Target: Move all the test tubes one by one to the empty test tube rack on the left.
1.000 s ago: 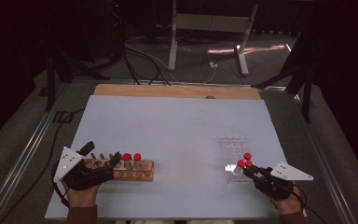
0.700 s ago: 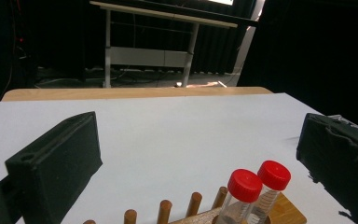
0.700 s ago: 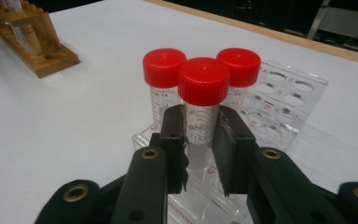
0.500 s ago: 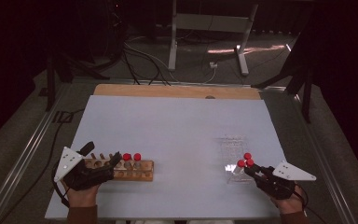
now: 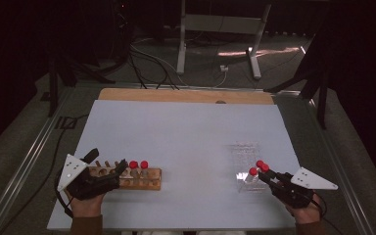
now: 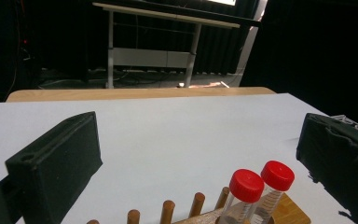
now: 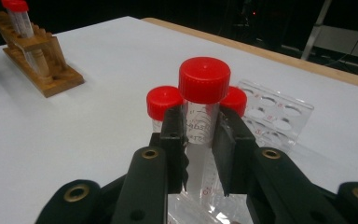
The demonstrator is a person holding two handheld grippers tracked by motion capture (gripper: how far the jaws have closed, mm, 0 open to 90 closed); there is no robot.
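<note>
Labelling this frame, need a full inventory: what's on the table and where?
Red-capped clear tubes: five; two in the wooden rack, three at the clear rack, the nearest one gripped.
Wooden peg rack: one, brown, near left.
Clear plastic tube rack: one, transparent, near right.
White table sheet: one, over a wooden board.
Left gripper: black, jaws open at the wooden rack.
Right gripper: black, jaws shut on a tube.

Wooden rack (image 6: 242, 218) cut off by bottom edge; tube (image 7: 200, 126) base hidden behind tool.
</note>
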